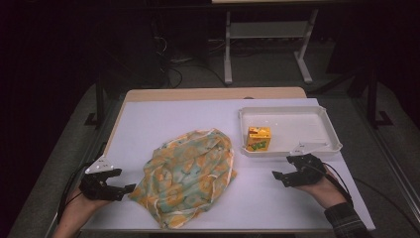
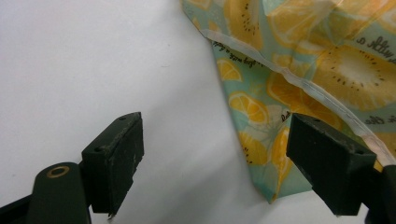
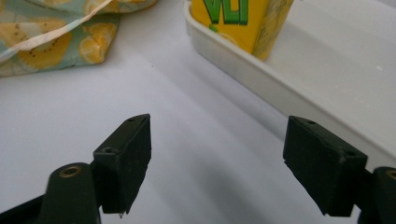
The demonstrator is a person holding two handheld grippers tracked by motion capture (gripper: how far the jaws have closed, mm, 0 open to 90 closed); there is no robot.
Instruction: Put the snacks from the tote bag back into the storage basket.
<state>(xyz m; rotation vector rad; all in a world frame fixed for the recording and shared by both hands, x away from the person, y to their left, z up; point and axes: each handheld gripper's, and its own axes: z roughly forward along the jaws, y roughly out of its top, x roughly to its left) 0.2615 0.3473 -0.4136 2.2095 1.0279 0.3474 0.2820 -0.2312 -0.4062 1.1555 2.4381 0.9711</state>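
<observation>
Approaching: both grippers rest low at the near edge of the table (image 1: 163,106), nothing yet taken up; judged to be the opening step of handling the cloth bag.
Cloth bag: fruit-print cloth bag (image 1: 188,173) lies crumpled and flat at the table's middle, its near left corner just beside the left gripper.
Left gripper: left gripper (image 1: 115,191) stands with jaws wide apart and empty; in the left gripper view the bag's hemmed corner (image 2: 261,154) lies between the jaws, nearer the right-hand one, contact not certain.
Right gripper: right gripper (image 1: 286,178) has jaws spread and empty, pointed toward the gap between bag and tray.
Tray: white tray (image 1: 332,134) sits at the right rear, holding an upright yellow juice carton (image 1: 258,138) at its near left corner.
Next move, judged: left gripper must advance slightly and close on the corner hem; right gripper needs to reach across to the bag's right edge.
</observation>
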